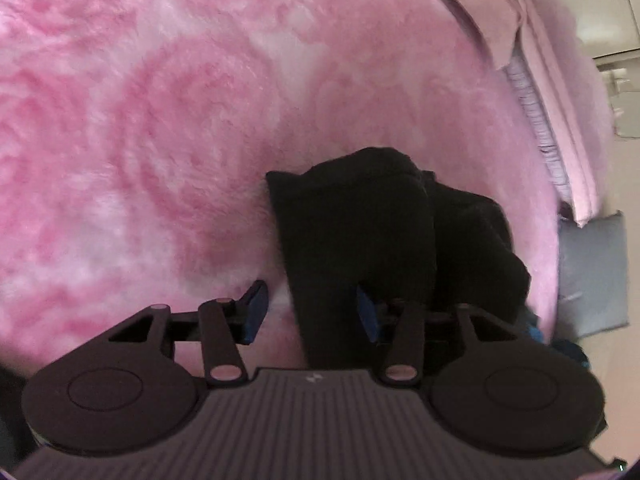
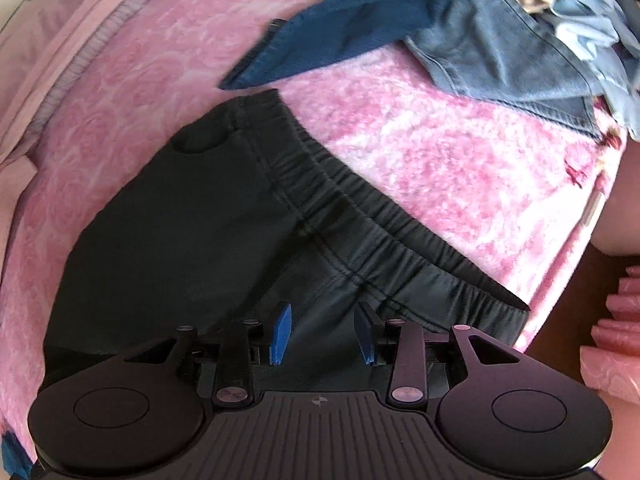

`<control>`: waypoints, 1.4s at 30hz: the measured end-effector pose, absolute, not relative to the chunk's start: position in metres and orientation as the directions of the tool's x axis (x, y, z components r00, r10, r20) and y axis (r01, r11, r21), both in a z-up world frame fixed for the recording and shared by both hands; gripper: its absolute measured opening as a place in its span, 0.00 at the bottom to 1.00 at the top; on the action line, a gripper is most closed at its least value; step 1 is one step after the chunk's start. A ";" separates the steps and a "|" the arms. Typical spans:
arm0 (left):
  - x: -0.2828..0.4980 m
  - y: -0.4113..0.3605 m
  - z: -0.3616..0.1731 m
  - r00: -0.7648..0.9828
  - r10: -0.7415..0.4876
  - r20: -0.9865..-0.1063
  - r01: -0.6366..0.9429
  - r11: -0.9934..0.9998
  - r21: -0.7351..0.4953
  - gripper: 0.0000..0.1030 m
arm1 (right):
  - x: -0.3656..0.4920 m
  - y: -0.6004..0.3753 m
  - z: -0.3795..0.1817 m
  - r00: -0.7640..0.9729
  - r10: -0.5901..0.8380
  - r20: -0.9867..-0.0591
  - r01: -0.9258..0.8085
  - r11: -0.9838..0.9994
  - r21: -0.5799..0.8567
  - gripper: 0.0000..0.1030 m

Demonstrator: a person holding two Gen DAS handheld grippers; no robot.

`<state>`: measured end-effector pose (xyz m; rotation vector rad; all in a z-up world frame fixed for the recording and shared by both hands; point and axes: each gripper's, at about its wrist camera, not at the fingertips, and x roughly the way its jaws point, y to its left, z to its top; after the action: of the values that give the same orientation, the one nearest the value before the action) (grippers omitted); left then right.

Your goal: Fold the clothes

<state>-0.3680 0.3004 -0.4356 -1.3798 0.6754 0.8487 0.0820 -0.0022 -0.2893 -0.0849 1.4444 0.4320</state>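
Both grippers stand apart and empty, the left gripper [image 1: 311, 312] and right gripper [image 2: 323, 332] hovering just over the black shorts [image 2: 224, 208] on the bed [image 2: 420, 152]. One pair seems doubled over, not yet compact. Beyond the right gripper, about four garments lie heaped [image 2: 500, 40], unfolded.

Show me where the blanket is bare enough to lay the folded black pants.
Free: the pink blanket left of and beyond the black pants, and the strip between their waistband and the jeans. Crowded: the clothes pile at the far right.
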 end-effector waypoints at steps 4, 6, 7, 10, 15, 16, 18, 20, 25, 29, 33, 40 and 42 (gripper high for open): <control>-0.366 0.325 -0.390 0.557 0.248 -0.793 -0.824 0.042 -0.565 0.02 | 0.088 -0.002 -0.295 0.057 0.231 -0.971 -0.301 0.931 0.204 0.38; -0.371 0.344 -0.334 0.550 0.374 -0.747 -0.828 0.131 -0.545 0.02 | 0.091 0.005 -0.293 0.055 0.236 -0.970 -0.291 0.933 0.210 0.38; -0.374 0.353 -0.299 0.547 0.439 -0.713 -0.832 0.192 -0.520 0.02 | 0.093 0.010 -0.292 0.054 0.246 -0.968 -0.291 0.931 0.220 0.38; -0.365 0.370 -0.203 0.534 0.572 -0.622 -0.843 0.410 -0.347 0.05 | 0.098 0.032 -0.287 0.048 0.275 -0.960 -0.304 0.920 0.248 0.38; -0.348 0.371 -0.226 0.352 0.575 -0.738 -0.919 0.362 -0.156 0.47 | 0.097 0.072 -0.283 0.033 0.307 -0.951 -0.357 0.893 0.275 0.38; -0.345 0.372 -0.232 0.312 0.573 -0.758 -0.929 0.350 -0.118 0.57 | 0.094 0.077 -0.284 0.029 0.307 -0.951 -0.368 0.888 0.275 0.38; -0.339 0.372 -0.244 0.229 0.567 -0.791 -0.944 0.326 -0.039 0.55 | 0.089 0.088 -0.286 0.021 0.308 -0.951 -0.391 0.878 0.276 0.38; -0.359 0.383 -0.280 0.140 0.482 -0.865 -0.976 0.213 -0.040 0.53 | 0.086 0.094 -0.289 0.020 0.301 -0.954 -0.414 0.870 0.266 0.38; -0.424 0.401 -0.342 0.086 0.325 -0.942 -0.992 -0.064 -0.113 0.51 | 0.084 0.083 -0.305 0.041 0.236 -0.971 -0.427 0.883 0.197 0.38; -0.447 0.425 -0.353 0.110 0.354 -0.929 -0.969 -0.169 -0.179 0.52 | 0.094 0.071 -0.316 0.063 0.252 -0.966 -0.402 0.892 0.207 0.38; -0.451 0.452 -0.360 0.110 0.411 -0.905 -0.963 -0.180 -0.199 0.54 | 0.118 0.063 -0.320 0.145 0.337 -0.930 -0.398 0.881 0.257 0.38; -0.464 0.511 -0.397 0.121 0.462 -0.879 -0.947 -0.212 -0.241 0.57 | 0.170 0.077 -0.339 0.209 0.484 -0.850 -0.497 0.801 0.334 0.46; -0.467 0.523 -0.407 0.141 0.456 -0.879 -0.939 -0.221 -0.265 0.57 | 0.182 0.081 -0.350 0.226 0.492 -0.841 -0.506 0.797 0.330 0.61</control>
<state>-0.4675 0.5226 -0.4070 -1.1510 0.5756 1.4242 0.1821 0.0811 -0.3496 -0.0143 1.1532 0.6882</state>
